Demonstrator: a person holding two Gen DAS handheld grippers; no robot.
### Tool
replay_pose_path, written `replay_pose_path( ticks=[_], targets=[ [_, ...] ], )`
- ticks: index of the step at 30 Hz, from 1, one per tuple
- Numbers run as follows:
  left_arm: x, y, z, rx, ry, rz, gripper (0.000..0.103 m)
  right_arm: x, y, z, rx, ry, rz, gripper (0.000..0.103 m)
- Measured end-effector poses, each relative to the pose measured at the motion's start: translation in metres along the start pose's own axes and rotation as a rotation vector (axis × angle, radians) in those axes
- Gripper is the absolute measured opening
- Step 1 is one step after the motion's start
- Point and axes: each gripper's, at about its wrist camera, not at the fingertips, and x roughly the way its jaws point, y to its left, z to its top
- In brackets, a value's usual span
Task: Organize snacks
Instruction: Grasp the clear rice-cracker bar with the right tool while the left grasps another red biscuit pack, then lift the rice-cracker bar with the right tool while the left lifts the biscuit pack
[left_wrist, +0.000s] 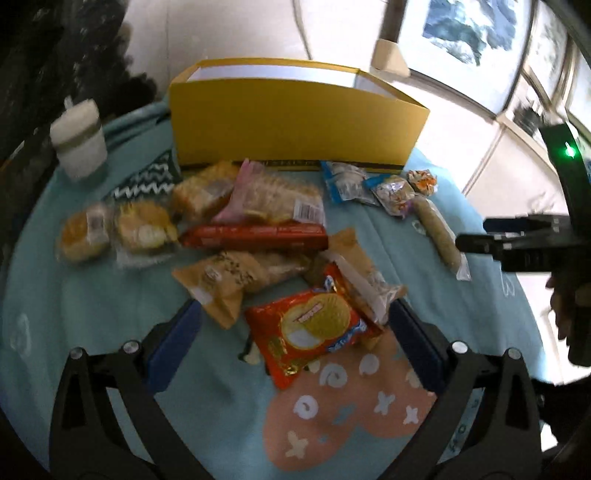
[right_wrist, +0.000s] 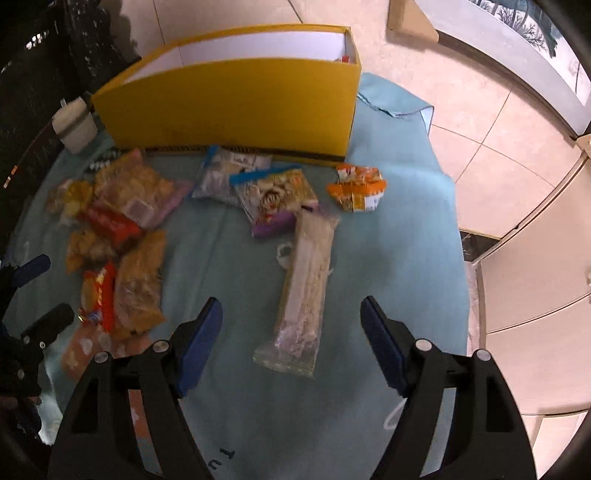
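**Q:** Left wrist view: what does this panel show, and how are the left tongs (left_wrist: 295, 343) set?

**A:** Both blue pads are spread wide with nothing clamped. The orange biscuit packet (left_wrist: 314, 332) lies flat on the teal cloth (left_wrist: 92, 295) between them, untouched. The spread probably suits the packet's width, so it looks like the next pick.

**Q:** Where are the other snacks?

**A:** A loose heap sits beyond the packet: a long red packet (left_wrist: 255, 236), tan wrapped cakes (left_wrist: 236, 277) and clear bags of pastry (left_wrist: 269, 195). Smaller wrappers form a second group to the right. The yellow box (left_wrist: 295, 122) stands open-topped at the back of the table, touching the nearest wrappers; it is presumably the destination, placed within reach of both hands. A white lidded cup (left_wrist: 79, 144) stands apart at left.

**Q:** Right wrist view: what about the right tongs (right_wrist: 291, 339)?

**A:** Also open and empty. The long clear-wrapped bar (right_wrist: 306, 291) lies lengthwise between the pads, none touching it. An orange sachet (right_wrist: 356, 190) and two blue-sealed bags (right_wrist: 255, 184) lie nearer the box.

**Q:** Progress?

**A:** Apparently early; nearly everything remains outside the box, though something small shows in its far corner.
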Motion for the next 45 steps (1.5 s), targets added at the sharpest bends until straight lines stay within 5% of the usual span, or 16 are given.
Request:
replay_pose_path(
  ticks=[10,13,14,15,17,21,33,45],
  targets=[
    [0.043,0.001,-0.011,-0.096,0.047,0.075,0.101,0.02,-0.006,0.005,0.009,0.027,-0.058,0.078],
    [0.05,-0.005,-0.017,-0.031,0.056,0.115,0.101,0.031,-0.006,0.009,0.008,0.031,-0.073,0.078],
    [0.051,-0.007,-0.019,-0.003,0.062,0.12,0.101,0.038,-0.006,0.009,0.007,0.057,-0.061,0.065],
    [0.049,-0.006,-0.019,0.007,0.057,0.117,0.095,0.048,-0.004,0.008,-0.004,0.106,-0.032,0.035],
    [0.043,0.002,-0.021,0.009,0.038,0.134,0.073,0.049,0.0,0.005,-0.026,0.104,-0.014,0.031],
    [0.034,0.017,-0.024,0.01,0.042,0.096,0.051,0.045,-0.003,0.001,-0.01,0.101,0.036,0.03],
    [-0.018,0.022,-0.036,0.038,-0.022,0.058,0.049,0.02,0.004,-0.035,0.031,0.083,0.156,0.03],
    [-0.05,0.023,-0.022,0.05,-0.099,0.049,0.048,-0.021,0.015,-0.028,0.028,-0.013,0.193,0.03]
  ],
)
